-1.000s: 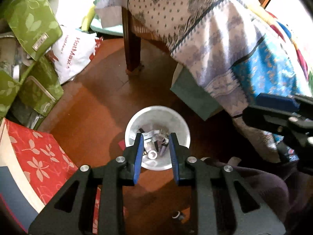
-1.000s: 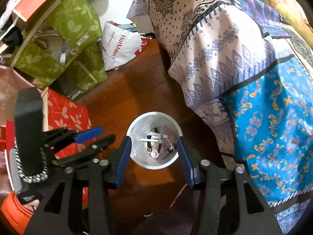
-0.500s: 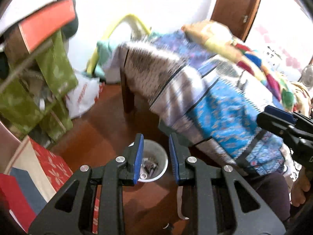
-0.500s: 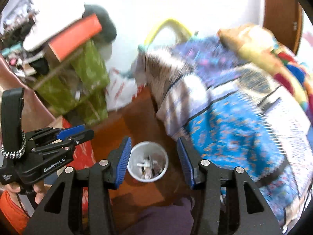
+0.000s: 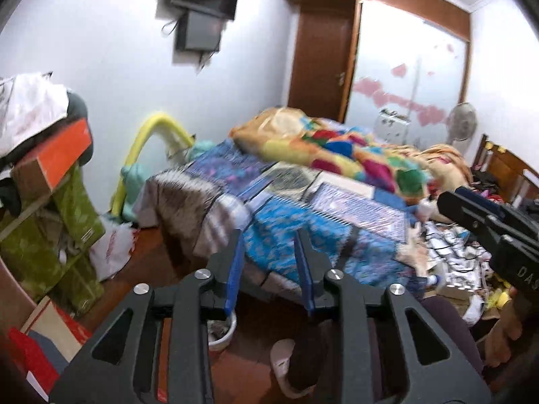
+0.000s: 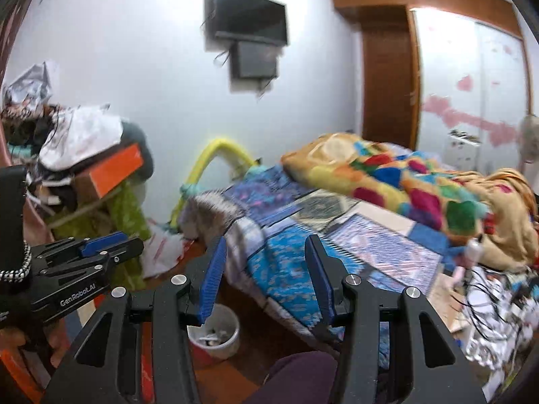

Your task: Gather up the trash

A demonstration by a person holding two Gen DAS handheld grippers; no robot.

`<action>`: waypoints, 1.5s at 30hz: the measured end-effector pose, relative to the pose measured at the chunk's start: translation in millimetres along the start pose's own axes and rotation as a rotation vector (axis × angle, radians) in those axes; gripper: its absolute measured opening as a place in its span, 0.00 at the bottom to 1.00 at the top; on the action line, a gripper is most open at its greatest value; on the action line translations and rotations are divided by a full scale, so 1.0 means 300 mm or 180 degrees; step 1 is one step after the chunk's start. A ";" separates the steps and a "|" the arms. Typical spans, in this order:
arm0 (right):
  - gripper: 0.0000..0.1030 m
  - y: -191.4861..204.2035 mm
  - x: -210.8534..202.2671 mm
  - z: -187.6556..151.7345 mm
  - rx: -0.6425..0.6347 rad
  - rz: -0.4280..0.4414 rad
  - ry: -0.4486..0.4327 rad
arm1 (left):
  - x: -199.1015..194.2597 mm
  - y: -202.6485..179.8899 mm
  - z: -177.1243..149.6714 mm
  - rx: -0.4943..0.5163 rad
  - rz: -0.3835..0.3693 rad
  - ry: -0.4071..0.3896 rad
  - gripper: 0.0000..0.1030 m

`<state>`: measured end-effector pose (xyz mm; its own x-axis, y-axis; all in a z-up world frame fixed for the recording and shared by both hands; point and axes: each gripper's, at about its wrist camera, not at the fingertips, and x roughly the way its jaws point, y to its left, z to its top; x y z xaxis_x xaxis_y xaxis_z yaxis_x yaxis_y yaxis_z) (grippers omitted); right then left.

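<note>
We hold both grippers up over the bedroom floor, aimed toward the bed (image 5: 303, 235), which we take as our landmark. The left gripper (image 5: 269, 239) has nothing between its blue pads (image 5: 235, 269) and its jaws are opening, a clear gap showing the blue patterned bedspread (image 6: 286, 269) behind them. The right gripper (image 6: 266, 245) stands partly open, wider than the left, and it too grips nothing. The white trash bin (image 6: 225, 333) sits on the wooden floor (image 5: 148, 262) just beside the near corner of the bed, below our fingers, with a few pale scraps inside; in the left wrist view only part of its rim shows behind the left finger. On the bed, a bright multicoloured blanket (image 6: 404, 181) lies bunched toward the far side, and a litter of papers and black cables (image 6: 498, 296) spreads along the bed's right edge. Left of the bed, against the wall, a heap of green leaf-print bags (image 5: 60, 235) carries an orange box (image 5: 64, 155), and a white plastic bag (image 5: 111, 252) lies on the floor between the heap and the bed. A dark screen (image 6: 249, 20) hangs on the wall above the bed's foot.
</note>
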<state>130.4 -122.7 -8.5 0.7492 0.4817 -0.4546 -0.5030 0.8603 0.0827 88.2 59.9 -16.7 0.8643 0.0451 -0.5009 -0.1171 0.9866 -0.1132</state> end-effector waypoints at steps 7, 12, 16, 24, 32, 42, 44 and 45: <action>0.79 -0.027 -0.172 -0.023 0.0253 -0.0343 -0.0272 | -0.147 -0.077 -0.024 0.0160 -0.0118 -0.0311 0.66; 1.00 -0.018 -0.281 -0.054 0.0307 -0.0592 -0.0457 | -0.210 -0.088 -0.055 0.0132 -0.0107 -0.0426 0.88; 1.00 0.005 -0.347 -0.080 0.0305 -0.0778 -0.0593 | -0.250 -0.107 -0.073 0.0179 -0.0116 -0.0496 0.92; 1.00 0.010 -0.384 -0.111 0.0293 -0.0909 -0.0564 | -0.283 -0.122 -0.099 0.0251 -0.0184 -0.0501 0.92; 1.00 0.012 -0.400 -0.117 0.0250 -0.0906 -0.0585 | -0.285 -0.121 -0.100 0.0268 -0.0161 -0.0495 0.92; 1.00 -0.004 -0.399 -0.117 0.0299 -0.0879 -0.0520 | -0.278 -0.108 -0.104 0.0249 -0.0178 -0.0469 0.92; 1.00 -0.005 -0.398 -0.118 0.0309 -0.0880 -0.0512 | -0.277 -0.107 -0.105 0.0250 -0.0180 -0.0468 0.92; 1.00 -0.006 -0.399 -0.118 0.0323 -0.0877 -0.0510 | -0.277 -0.106 -0.105 0.0251 -0.0181 -0.0469 0.93</action>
<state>26.4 -187.8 14.4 0.9134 0.2417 -0.3275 -0.2325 0.9702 0.0677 4.6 19.8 1.4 0.9314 0.0055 -0.3639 -0.0322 0.9972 -0.0672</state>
